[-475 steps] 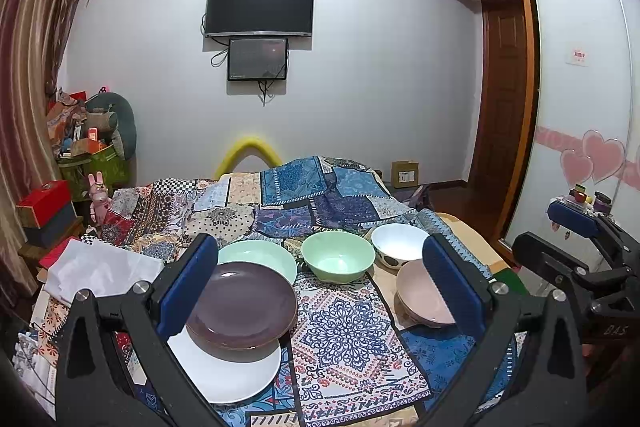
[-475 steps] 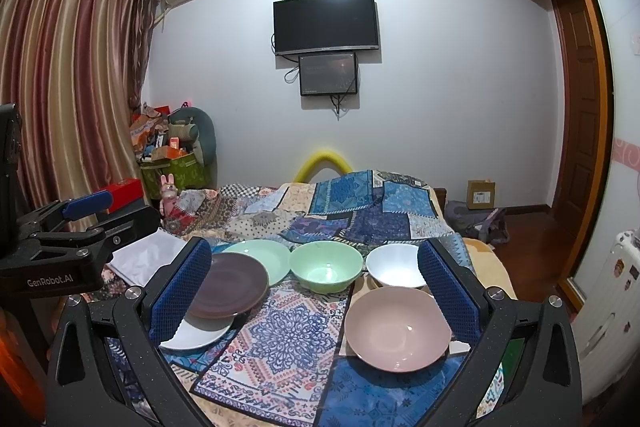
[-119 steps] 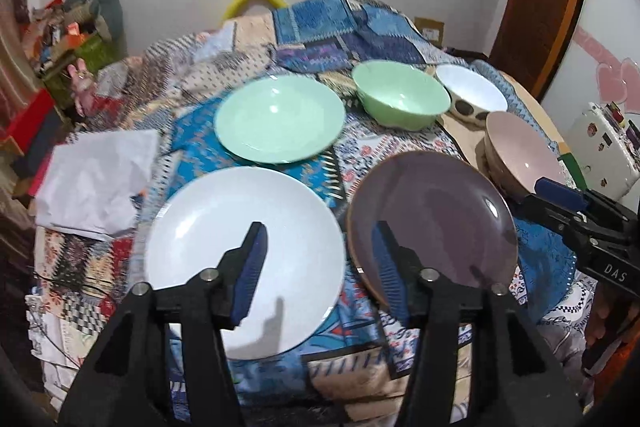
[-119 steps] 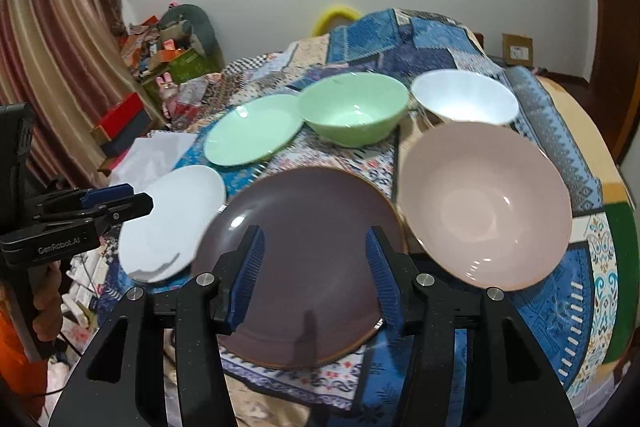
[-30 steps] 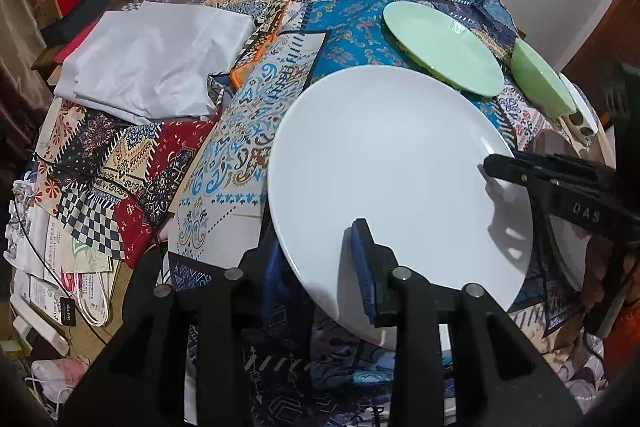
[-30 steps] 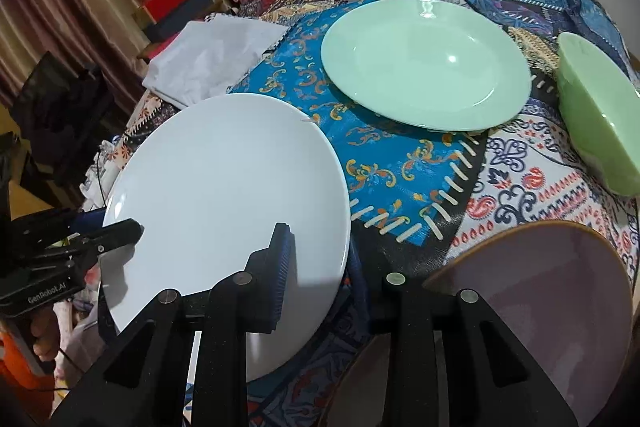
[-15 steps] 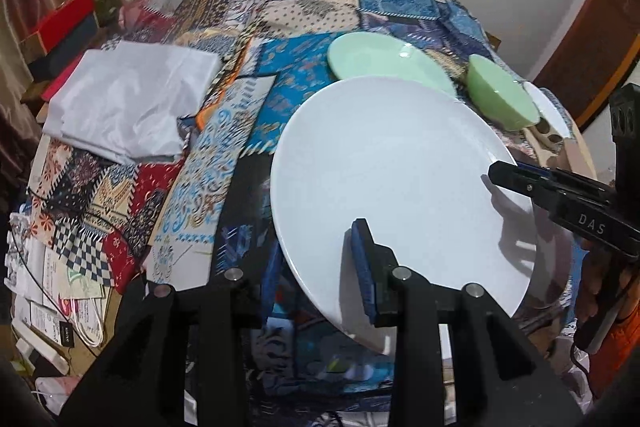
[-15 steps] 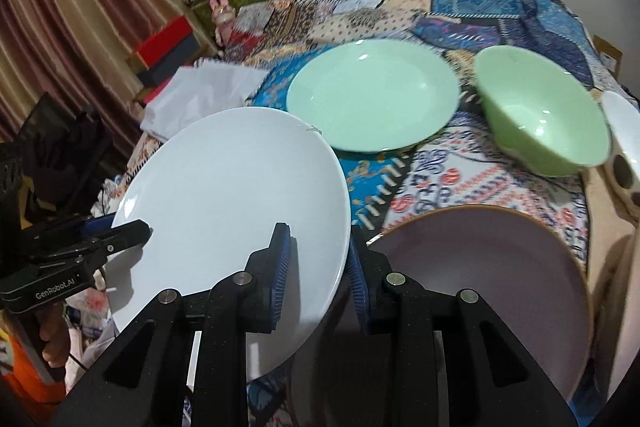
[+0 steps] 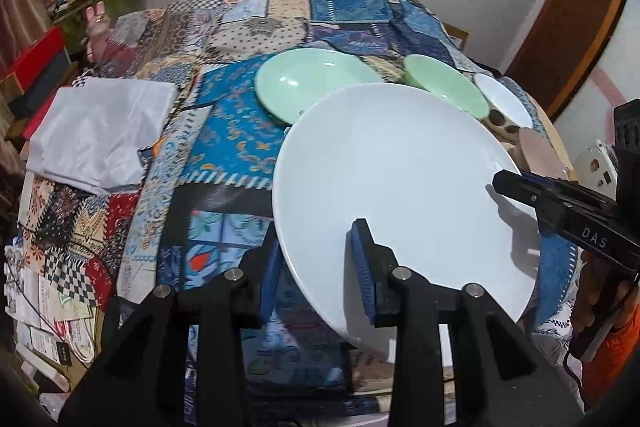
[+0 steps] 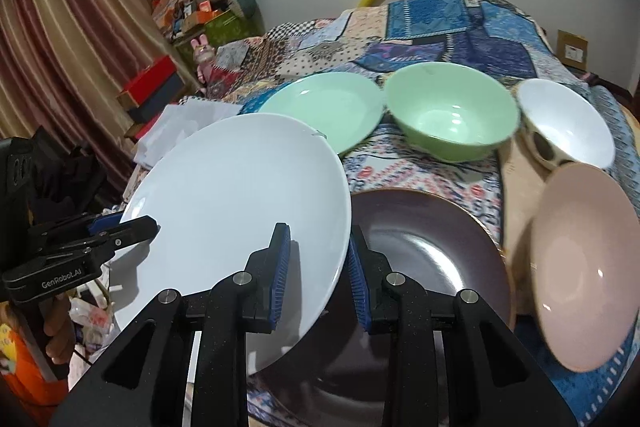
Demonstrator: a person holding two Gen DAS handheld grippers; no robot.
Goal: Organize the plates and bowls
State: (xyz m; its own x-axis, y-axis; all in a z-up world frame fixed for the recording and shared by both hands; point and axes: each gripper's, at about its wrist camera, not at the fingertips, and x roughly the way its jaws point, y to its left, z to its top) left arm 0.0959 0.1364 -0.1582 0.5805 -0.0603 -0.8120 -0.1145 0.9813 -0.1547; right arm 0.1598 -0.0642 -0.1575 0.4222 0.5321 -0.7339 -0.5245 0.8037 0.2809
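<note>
Both grippers hold one large white plate (image 9: pixel 400 183) off the bed, each on an opposite edge. My left gripper (image 9: pixel 316 259) is shut on its near-left rim. My right gripper (image 10: pixel 316 259) is shut on the other rim of the white plate (image 10: pixel 236 199). The plate hangs partly over the left edge of a dark purple plate (image 10: pixel 424 267) lying on the patterned cloth. Behind stand a light green plate (image 10: pixel 324 109), a green bowl (image 10: pixel 452 111), a white spotted bowl (image 10: pixel 564 125) and a pink bowl (image 10: pixel 580 267).
The patchwork cloth (image 9: pixel 224 131) covers the bed. A folded white sheet (image 9: pixel 96 135) lies at the left. Red and dark boxes (image 10: pixel 150 83) and clutter stand by the curtain. A wooden door (image 9: pixel 560 39) is at the right.
The white plate has been lifted and carried to the right, from beside the green plate to over the purple plate's left edge. Both grippers stay shut on it.
</note>
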